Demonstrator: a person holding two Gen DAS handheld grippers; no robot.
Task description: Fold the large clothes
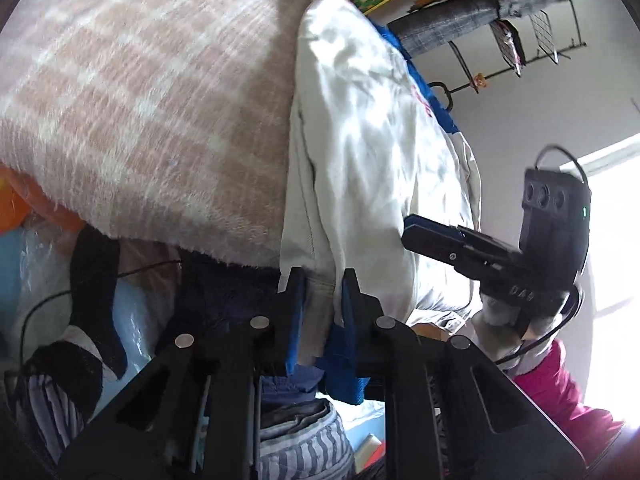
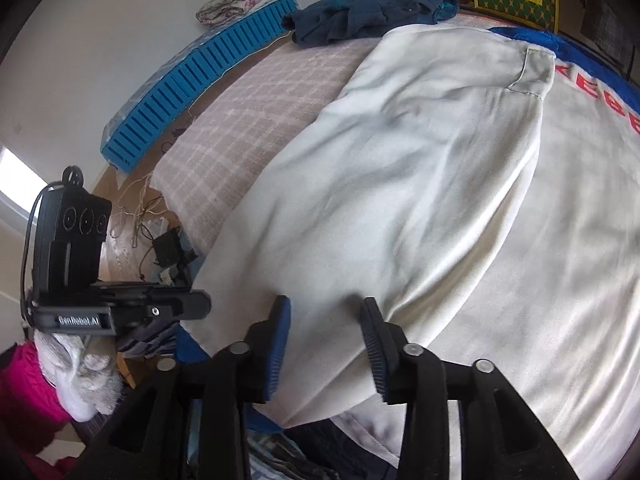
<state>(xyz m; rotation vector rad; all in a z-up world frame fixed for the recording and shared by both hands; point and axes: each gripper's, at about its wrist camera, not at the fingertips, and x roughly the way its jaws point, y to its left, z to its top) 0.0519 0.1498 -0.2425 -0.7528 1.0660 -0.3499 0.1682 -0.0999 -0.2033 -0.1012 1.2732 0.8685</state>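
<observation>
White garment partly laid out, fold unfinished

Left claw [image 1: 322, 280] pinches the white garment [image 1: 360, 140] near hem; right claw [image 2: 326, 312] gapes over it on the bed [image 2: 256, 92]; folding mostly remains.

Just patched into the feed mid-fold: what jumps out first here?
A big white garment with red lettering sprawls over the checked blanket on the bed. The left gripper pinches its near hem, and the right gripper stands open over a fold. A dark blue garment lies crumpled at the far end.
</observation>
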